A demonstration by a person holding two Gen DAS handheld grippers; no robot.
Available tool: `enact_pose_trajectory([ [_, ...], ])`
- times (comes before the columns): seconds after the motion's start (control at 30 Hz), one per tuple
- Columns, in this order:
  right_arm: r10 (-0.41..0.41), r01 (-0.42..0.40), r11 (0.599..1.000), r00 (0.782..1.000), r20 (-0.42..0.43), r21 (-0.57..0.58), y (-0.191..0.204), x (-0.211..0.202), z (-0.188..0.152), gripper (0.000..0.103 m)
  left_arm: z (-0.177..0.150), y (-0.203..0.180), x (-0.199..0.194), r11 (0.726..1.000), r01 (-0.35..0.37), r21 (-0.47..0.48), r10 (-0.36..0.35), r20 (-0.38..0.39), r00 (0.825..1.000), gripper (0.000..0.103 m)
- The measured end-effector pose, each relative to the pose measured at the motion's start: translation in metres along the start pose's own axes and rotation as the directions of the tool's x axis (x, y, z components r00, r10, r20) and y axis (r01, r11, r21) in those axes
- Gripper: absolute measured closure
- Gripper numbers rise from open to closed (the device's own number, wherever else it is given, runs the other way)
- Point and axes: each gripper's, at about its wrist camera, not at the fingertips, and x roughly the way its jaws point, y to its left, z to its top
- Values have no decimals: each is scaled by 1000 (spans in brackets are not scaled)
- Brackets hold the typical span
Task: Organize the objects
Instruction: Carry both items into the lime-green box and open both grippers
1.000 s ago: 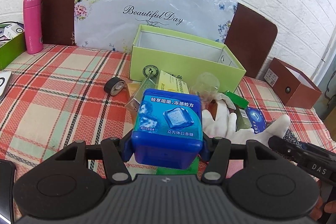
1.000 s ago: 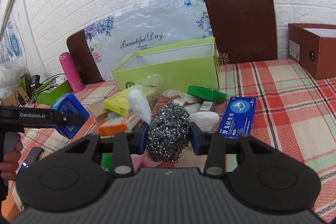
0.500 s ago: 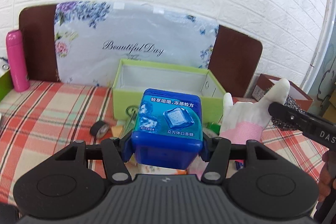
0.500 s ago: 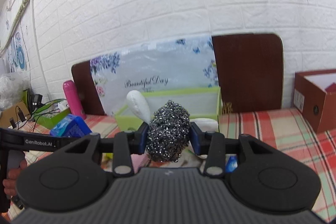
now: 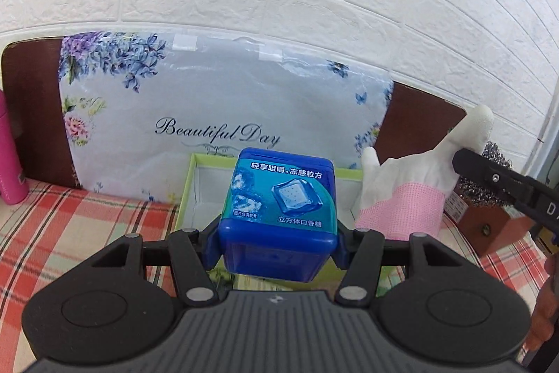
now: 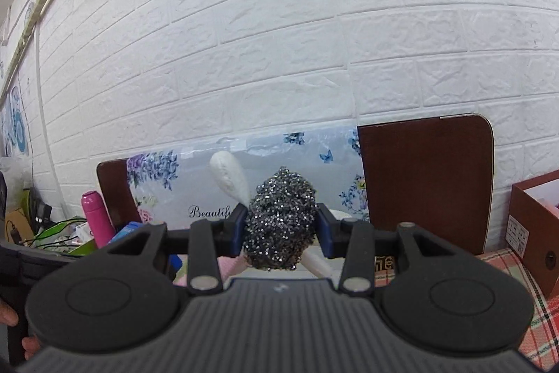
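Observation:
My left gripper (image 5: 277,242) is shut on a blue cube-shaped gum container (image 5: 279,215) and holds it in the air in front of the open green box (image 5: 190,177). My right gripper (image 6: 281,229) is shut on a steel wool scourer (image 6: 279,222), with a white and pink glove (image 6: 229,177) caught along with it. In the left wrist view the glove (image 5: 405,198) and scourer (image 5: 489,177) hang at the right, level with the green box. The box inside looks bare where I can see it.
A floral "Beautiful Day" board (image 5: 209,107) leans on the brick wall behind the box. A pink bottle (image 6: 96,217) stands at the left. A brown box (image 6: 534,226) sits at the right on the plaid tablecloth (image 5: 70,233).
Both grippers have risen from the pile on the table and moved towards the green box, each carrying its load. The pile has dropped out of view.

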Motion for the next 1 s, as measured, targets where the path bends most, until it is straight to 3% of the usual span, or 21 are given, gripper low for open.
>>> enact_pose_trajectory([
  [0.4,-61,62,997,997,-41,40,-12,90,-9,63,21,26,82,999,-20,-33,18,-54,998,43],
  [0.57,-69,72,997,990,-122,23,-17,127,-31,62,14,32,112,999,-21,-33,18,-86,996,43],
  [0.67,-101,97,995,965,-244,-26,-21,157,-52,62,9,35,133,1000,-24,-14,22,-130,991,43],
  [0.77,-130,102,991,902,-411,-89,-25,183,-71,62,4,37,148,1000,-28,-15,24,-192,981,43],
  [1.0,-160,81,980,870,-466,-184,-16,194,-79,59,4,39,151,999,-25,-23,21,-179,984,43],
])
